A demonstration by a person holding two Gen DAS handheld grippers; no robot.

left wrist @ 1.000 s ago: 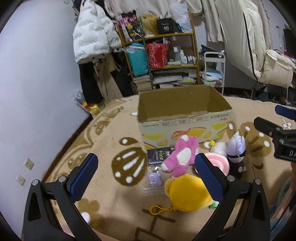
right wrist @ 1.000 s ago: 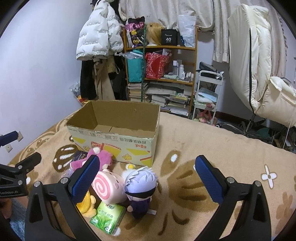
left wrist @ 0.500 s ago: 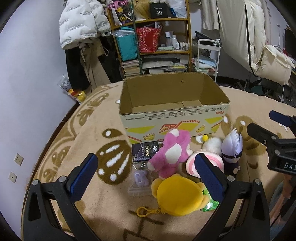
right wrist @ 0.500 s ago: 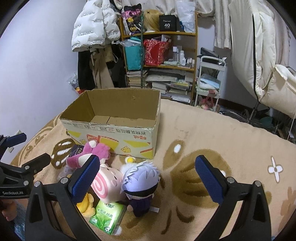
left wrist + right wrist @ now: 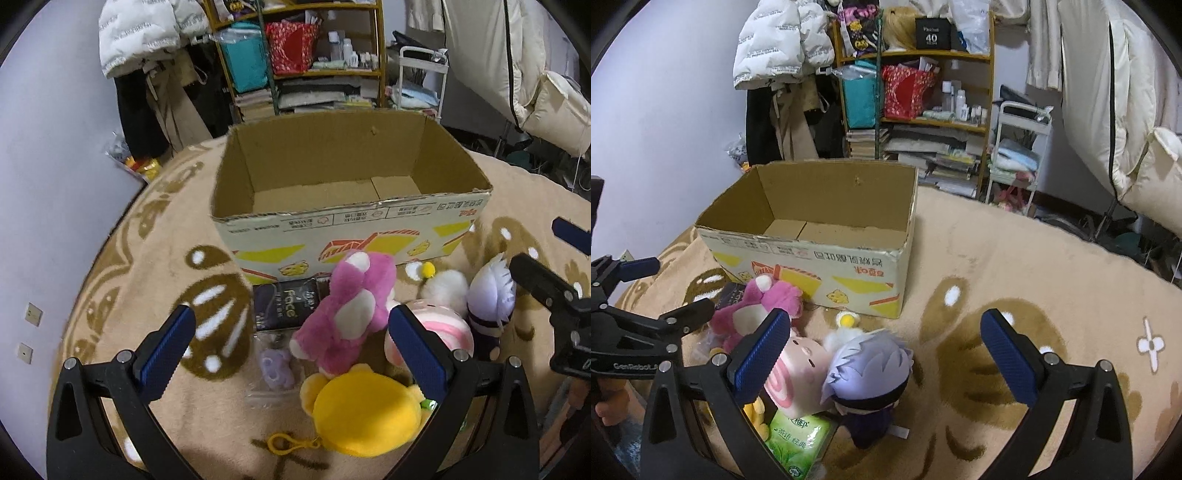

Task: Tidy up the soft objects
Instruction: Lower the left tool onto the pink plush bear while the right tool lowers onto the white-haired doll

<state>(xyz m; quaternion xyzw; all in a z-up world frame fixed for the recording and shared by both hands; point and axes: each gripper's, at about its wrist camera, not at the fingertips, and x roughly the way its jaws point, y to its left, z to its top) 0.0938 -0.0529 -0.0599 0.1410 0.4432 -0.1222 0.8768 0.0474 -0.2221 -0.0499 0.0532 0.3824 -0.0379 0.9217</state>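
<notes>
- Left wrist view: the left gripper (image 5: pixel 291 347) gapes wide and empty over one pink plush (image 5: pixel 351 314), one yellow plush (image 5: pixel 364 411) and one striped roll plush (image 5: pixel 437 328), piled tight before the empty cardboard box (image 5: pixel 351 225) — closing may snag two.
- Right wrist view: the right gripper (image 5: pixel 884 356), jaws apart, holds nothing above one silver-haired doll (image 5: pixel 868 373) and one green tissue pack (image 5: pixel 798 437) on the rug (image 5: pixel 1015 266) — the doll may topple.

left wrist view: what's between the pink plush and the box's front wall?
Mostly a black packet lying flat on the rug, just left of the pink plush. The plush's head nearly reaches the cardboard box. Left wrist view shows it best.
</notes>
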